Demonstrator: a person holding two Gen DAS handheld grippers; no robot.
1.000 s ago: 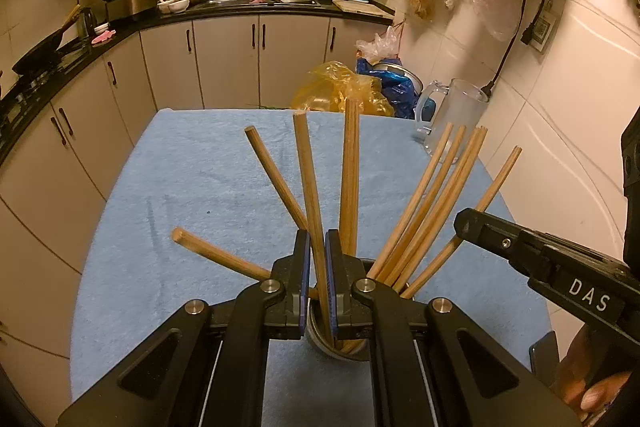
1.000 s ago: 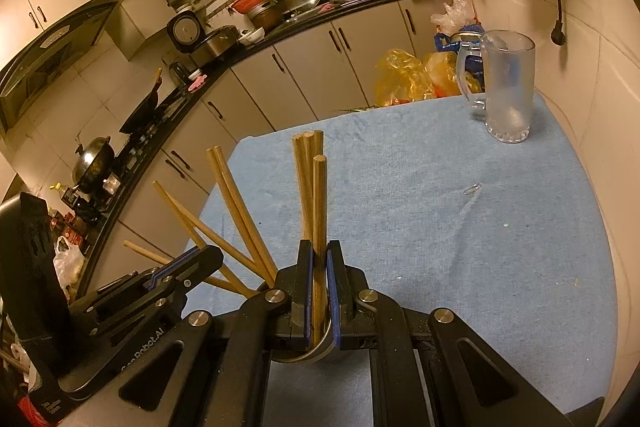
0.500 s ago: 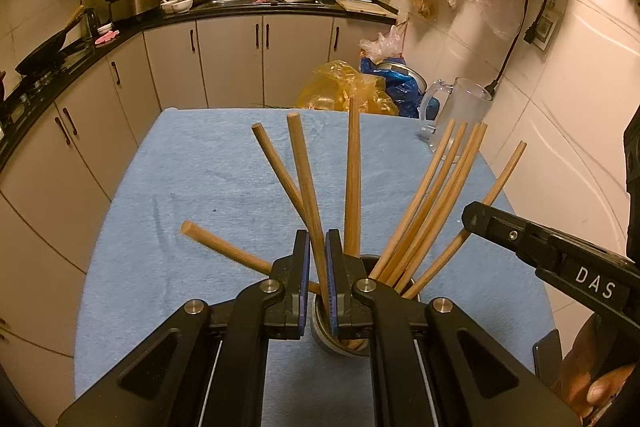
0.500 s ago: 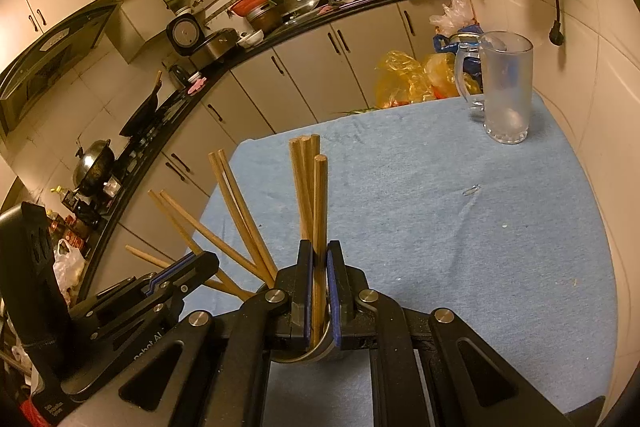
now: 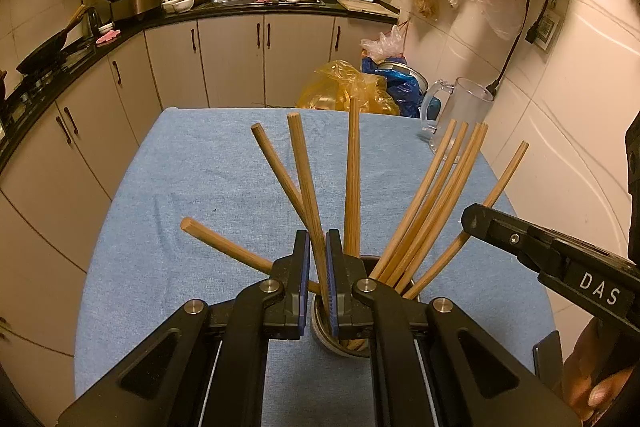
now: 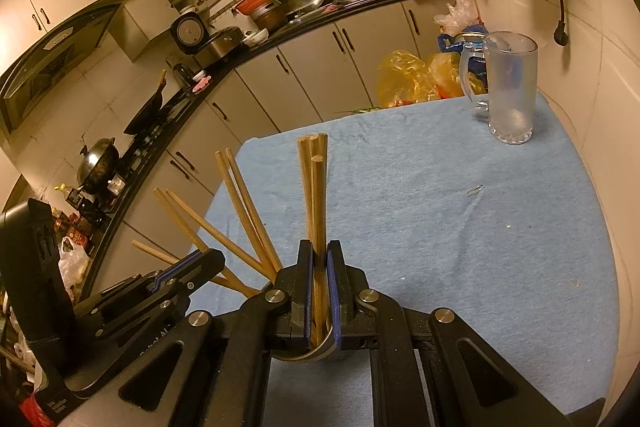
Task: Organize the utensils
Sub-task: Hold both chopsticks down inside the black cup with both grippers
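Chopsticks (image 5: 424, 203), plain light wood, fan out of a steel cup (image 5: 320, 319); left gripper (image 5: 318, 267) clamps one chopstick, right gripper (image 6: 319, 287) clamps a bunch.

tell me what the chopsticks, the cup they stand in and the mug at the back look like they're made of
Chopsticks: apparently wood or bamboo, with a matt tan surface, faint lengthwise grain and blunt cut ends.
Cup: likely metal, perhaps stainless steel; its thin grey rim has a dull shine.
Mug: clear glass or hard plastic, hard to tell which; it is see-through and cloudy, with a thick base and moulded handle.
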